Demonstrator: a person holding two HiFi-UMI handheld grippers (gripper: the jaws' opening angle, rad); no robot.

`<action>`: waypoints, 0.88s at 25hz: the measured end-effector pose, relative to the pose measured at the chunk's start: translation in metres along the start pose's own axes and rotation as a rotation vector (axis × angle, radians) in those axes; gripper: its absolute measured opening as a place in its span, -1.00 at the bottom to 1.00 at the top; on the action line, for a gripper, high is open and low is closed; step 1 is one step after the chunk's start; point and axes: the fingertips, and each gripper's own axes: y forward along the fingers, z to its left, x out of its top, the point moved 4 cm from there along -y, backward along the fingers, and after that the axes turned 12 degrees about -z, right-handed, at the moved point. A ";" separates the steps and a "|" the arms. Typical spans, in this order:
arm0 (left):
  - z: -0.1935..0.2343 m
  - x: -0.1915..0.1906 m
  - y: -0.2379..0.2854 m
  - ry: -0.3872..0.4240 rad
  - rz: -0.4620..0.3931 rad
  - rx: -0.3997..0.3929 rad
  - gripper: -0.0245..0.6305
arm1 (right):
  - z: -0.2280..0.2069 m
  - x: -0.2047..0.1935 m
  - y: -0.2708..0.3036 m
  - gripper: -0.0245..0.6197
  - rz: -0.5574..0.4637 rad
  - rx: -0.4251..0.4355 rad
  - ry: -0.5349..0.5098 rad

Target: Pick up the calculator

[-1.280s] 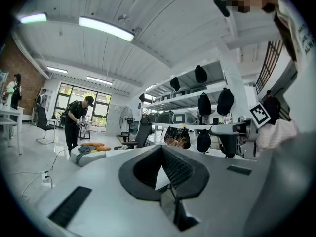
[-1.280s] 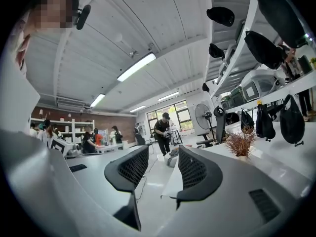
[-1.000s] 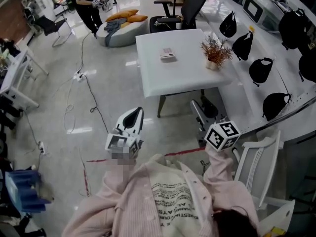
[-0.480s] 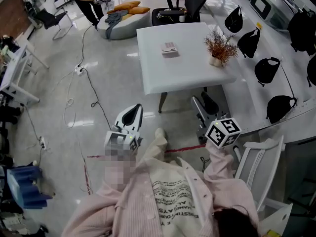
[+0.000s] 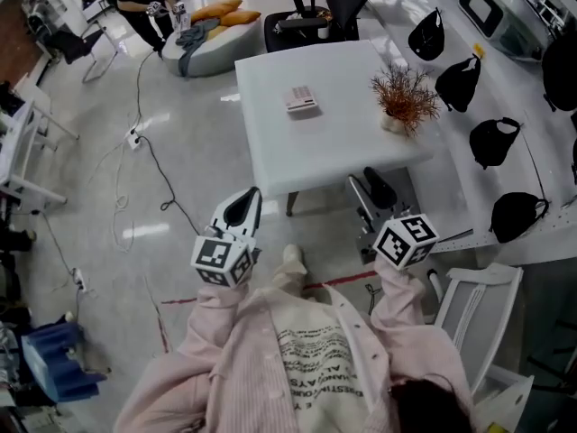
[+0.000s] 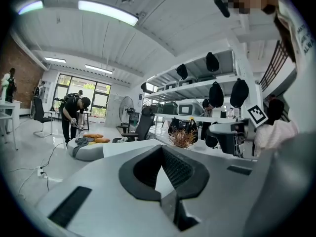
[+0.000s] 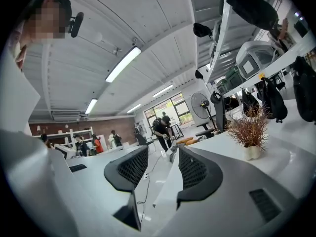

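One small grey calculator lay on the white square table at upper centre, its print too small to read, near one dried red plant in a white pot. Lower down, the left gripper was clenched on nothing; the right gripper gaped empty.

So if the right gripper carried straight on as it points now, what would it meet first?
Most likely the near edge of the table, which shows in the gap between the right gripper's open tongs, though depth is hard to judge.
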 end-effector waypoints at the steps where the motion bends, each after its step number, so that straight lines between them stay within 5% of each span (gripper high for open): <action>1: 0.004 -0.001 0.009 -0.004 0.005 -0.006 -0.92 | -0.004 -0.001 0.008 -0.42 0.002 -0.002 0.006; 22: 0.096 -0.024 0.131 -0.057 0.071 -0.109 -0.92 | -0.051 -0.036 0.123 -0.42 0.088 -0.072 0.149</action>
